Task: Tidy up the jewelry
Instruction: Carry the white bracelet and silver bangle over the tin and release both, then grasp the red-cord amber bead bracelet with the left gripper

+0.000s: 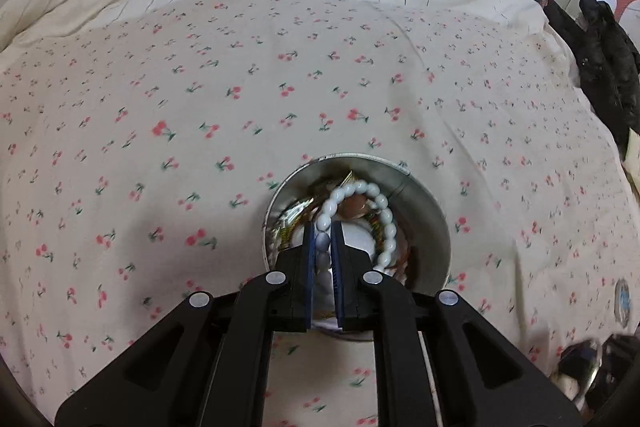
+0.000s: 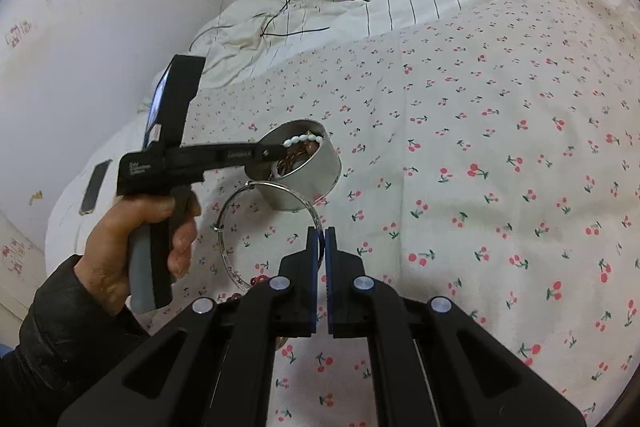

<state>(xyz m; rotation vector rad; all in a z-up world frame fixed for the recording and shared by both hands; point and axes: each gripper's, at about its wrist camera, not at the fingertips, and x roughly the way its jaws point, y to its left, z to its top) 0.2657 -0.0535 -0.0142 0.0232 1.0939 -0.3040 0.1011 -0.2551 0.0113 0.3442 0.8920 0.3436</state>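
Over on the left, the left gripper is pinching a white bead bracelet, its blue pads clamped on a bead or two, and the loop hangs right over the mouth of the round metal tin on the cherry-print sheet. From the right wrist view the same gripper reaches in level over the tin, beads draped at the rim, a hand wrapped around its handle. That bracelet looks light and floppy, smooth slick beads on a string, so a grip across one bead is the sure hold; pinch between beads and it may slide. The tin already holds a tangle of gold and brown pieces, hard to tell apart in the blur.

Moving right: the right gripper has its jaws pressed together on the thin rim of a silver bangle, which stands as a big hoop just beside the tin. This one is stiff and springless, light, and polished, likely to swivel in a two-point pinch. Holding it flat across the band, as here, seems the best place. Neither piece looks fragile, though the bead string could snag on the tin's edge.
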